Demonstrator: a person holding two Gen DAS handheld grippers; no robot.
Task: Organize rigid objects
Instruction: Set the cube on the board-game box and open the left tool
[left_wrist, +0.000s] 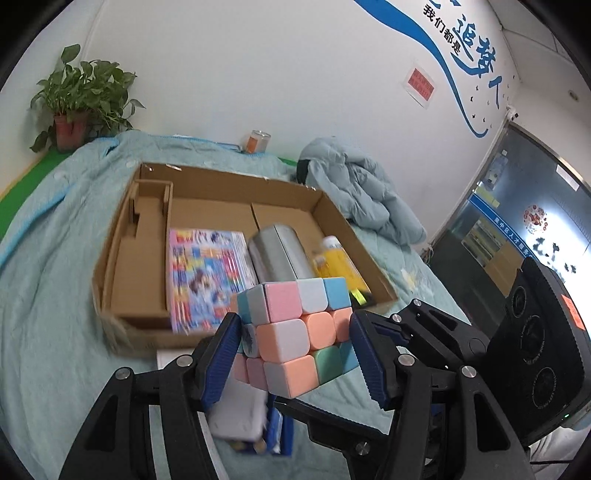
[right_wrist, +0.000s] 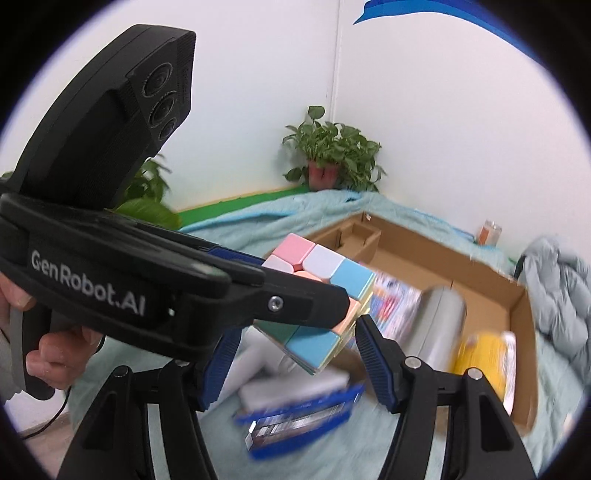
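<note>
Teal quilted blanket (left_wrist: 48, 295) covers the bed, and on it lies the open cardboard box (left_wrist: 122, 266), against which everything else is placed here. Beyond the box's far left corner a potted plant (left_wrist: 81, 96) stands against the white wall. Inside the box, a folded cardboard insert (left_wrist: 147, 206) fills the left side. To its right a brightly printed book (left_wrist: 203, 273) lies flat. Right of that is a steel cylinder (left_wrist: 277, 254) on its side, then a yellow bottle (left_wrist: 338, 266) close to the box's right wall. In front of the box's near wall, raised above the blanket, is the pastel cube (left_wrist: 284, 338), scrambled in pink, peach, pale blue and mint. The left tongs (left_wrist: 293, 321) are closed on it, a blue pad pressed to each side. The right tongs (right_wrist: 298, 326) also clamp the cube, coming in across the left pair. Their right pad meets the cube's edge, while the left pad's contact is partly hidden behind the other tool. A hand (right_wrist: 55, 354) grips the left tool's handle. Below the cube, just in front of the box, a white packet (left_wrist: 240, 410) and blue cartons (right_wrist: 299, 417) lie blurred on the blanket. Behind the box's far wall stands a small jar (left_wrist: 258, 141) with an orange label. Off the box's right far corner a pale blue padded jacket (left_wrist: 362, 192) lies crumpled on the bed.
</note>
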